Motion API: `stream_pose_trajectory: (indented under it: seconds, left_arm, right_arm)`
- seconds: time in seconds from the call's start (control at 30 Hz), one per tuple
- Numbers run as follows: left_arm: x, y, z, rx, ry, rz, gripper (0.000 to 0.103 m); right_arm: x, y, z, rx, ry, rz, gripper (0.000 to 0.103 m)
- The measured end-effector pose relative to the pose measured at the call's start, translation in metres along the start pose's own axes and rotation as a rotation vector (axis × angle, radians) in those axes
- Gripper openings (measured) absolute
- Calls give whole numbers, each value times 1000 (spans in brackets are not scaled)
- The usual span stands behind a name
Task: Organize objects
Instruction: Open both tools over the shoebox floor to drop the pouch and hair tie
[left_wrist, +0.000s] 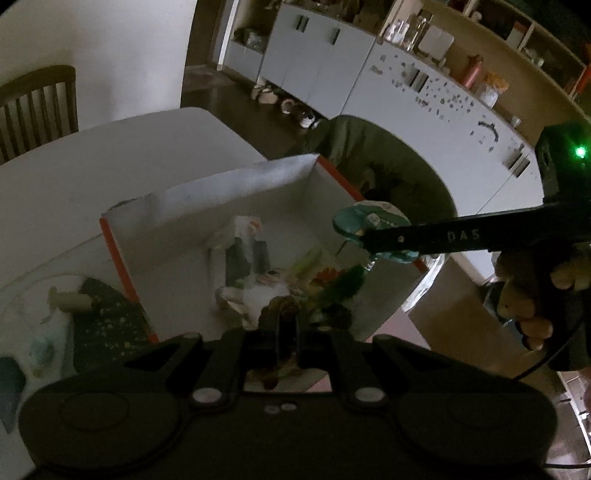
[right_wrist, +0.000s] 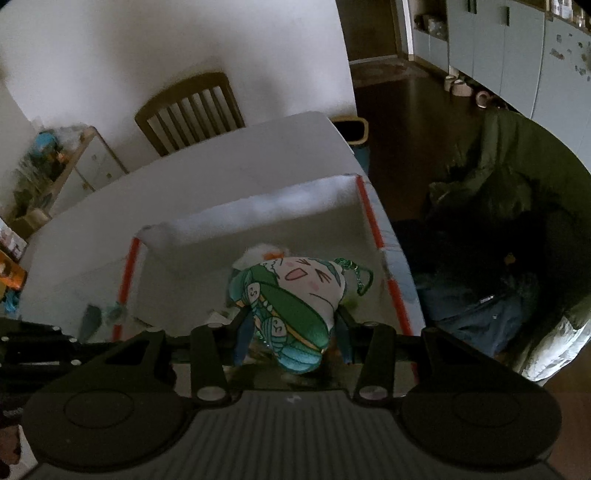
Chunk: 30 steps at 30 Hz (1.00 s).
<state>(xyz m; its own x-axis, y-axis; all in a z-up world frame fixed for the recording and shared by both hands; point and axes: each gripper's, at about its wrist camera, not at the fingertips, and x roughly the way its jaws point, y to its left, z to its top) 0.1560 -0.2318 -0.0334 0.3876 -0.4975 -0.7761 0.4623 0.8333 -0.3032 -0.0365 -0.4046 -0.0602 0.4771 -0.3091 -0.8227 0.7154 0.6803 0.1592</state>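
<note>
A white box with orange edges (left_wrist: 240, 184) (right_wrist: 258, 210) stands open on the white table (left_wrist: 110, 147); several small packets and green items (left_wrist: 332, 288) lie inside. My right gripper (right_wrist: 295, 332) is shut on a teal-and-white plush with a cartoon face (right_wrist: 295, 306), held above the box. The left wrist view shows this plush (left_wrist: 373, 221) over the box's right edge, pinched at the right gripper's tips (left_wrist: 369, 240). My left gripper (left_wrist: 286, 325) is shut over the near part of the box. A small brownish thing sits at its tips; I cannot tell whether it is pinched.
A wooden chair (right_wrist: 188, 110) stands behind the table. A green jacket (left_wrist: 388, 158) (right_wrist: 517, 166) hangs right of the box. A dark speckled cloth (left_wrist: 107, 325) lies left of the box. Grey cabinets (left_wrist: 406, 92) line the far wall. A person's hand (left_wrist: 524, 295) holds the right gripper.
</note>
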Motion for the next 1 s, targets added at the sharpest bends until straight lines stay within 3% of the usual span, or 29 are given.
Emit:
stream_pose_trajectory:
  seconds: [0.57,1.0]
  left_arm:
    - [52,19,21,5,90,159,6]
    - [85,20,14,75,178,200,6]
  right_arm:
    - [48,-6,-19,-97,105,4,47]
    - [47,-2,-23,-138,109,-30,49]
